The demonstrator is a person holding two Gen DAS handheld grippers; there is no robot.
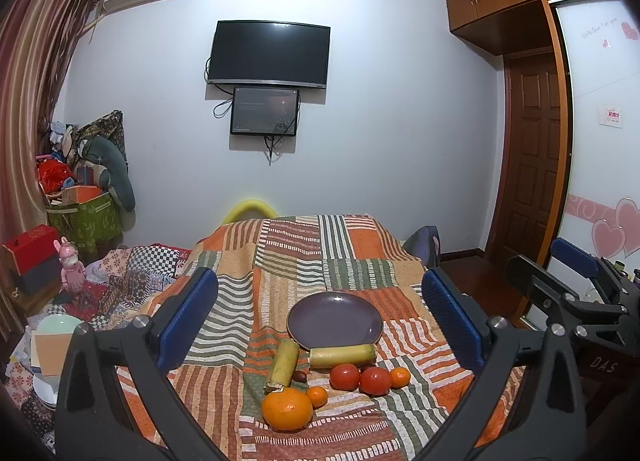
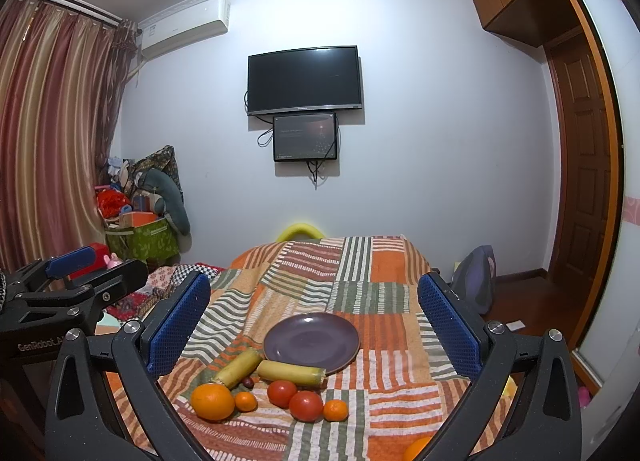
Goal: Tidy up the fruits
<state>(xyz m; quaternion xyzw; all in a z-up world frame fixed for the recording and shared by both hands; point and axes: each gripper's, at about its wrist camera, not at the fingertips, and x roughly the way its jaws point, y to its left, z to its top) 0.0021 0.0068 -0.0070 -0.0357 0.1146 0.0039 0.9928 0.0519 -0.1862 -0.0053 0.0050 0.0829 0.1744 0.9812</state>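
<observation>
An empty purple plate (image 1: 334,318) (image 2: 311,341) lies on the patchwork cloth. In front of it lie two yellow-green cane pieces (image 1: 283,363) (image 1: 342,355), a small dark date (image 1: 300,376), two red tomatoes (image 1: 345,376) (image 1: 375,380), two small tangerines (image 1: 317,396) (image 1: 400,377) and a large orange (image 1: 287,409) (image 2: 212,401). My left gripper (image 1: 320,317) is open and empty, held back above the fruit. My right gripper (image 2: 314,325) is open and empty too; it also shows at the right in the left wrist view (image 1: 560,281). Another orange fruit (image 2: 418,449) peeks in at the bottom edge.
The patchwork cloth (image 1: 304,257) covers a table that ends near the far wall. Bedding, a pink toy (image 1: 72,269) and stacked bowls (image 1: 52,329) lie to the left. A green box (image 1: 86,217) of clutter stands in the corner. A bag (image 2: 476,277) sits on the floor right.
</observation>
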